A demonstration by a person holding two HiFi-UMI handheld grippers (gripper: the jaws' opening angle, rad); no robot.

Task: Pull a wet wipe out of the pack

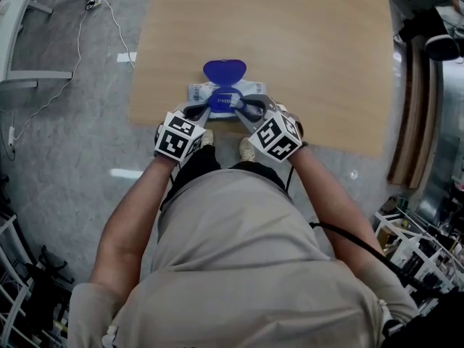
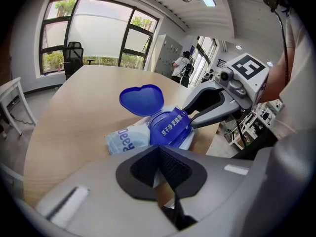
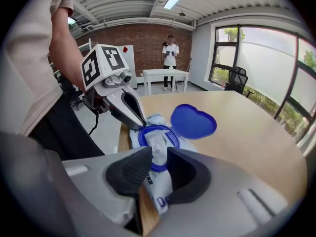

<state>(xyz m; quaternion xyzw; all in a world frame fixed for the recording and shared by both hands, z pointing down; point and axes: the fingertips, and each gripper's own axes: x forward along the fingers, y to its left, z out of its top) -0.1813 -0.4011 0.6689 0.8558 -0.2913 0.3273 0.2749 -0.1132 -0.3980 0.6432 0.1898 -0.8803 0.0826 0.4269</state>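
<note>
A white and blue wet wipe pack (image 1: 254, 88) lies at the near edge of the wooden table (image 1: 290, 35), its heart-shaped blue lid (image 1: 224, 70) flipped open away from me. My left gripper (image 1: 206, 108) is shut on the pack's near left edge (image 2: 123, 139). In the right gripper view a white wipe (image 3: 159, 147) sticks up out of the blue ring opening. My right gripper (image 3: 159, 164) is closed around that wipe, its black pads (image 3: 129, 174) pressing either side. The left gripper's tip (image 3: 138, 125) rests against the ring.
The pack sits a hand's width from the table's front edge, with bare wood beyond it. A person (image 3: 170, 53) stands far back by a white table (image 3: 165, 75). Office chairs (image 3: 238, 78) stand near the windows. Cables (image 1: 109, 20) run over the grey floor at left.
</note>
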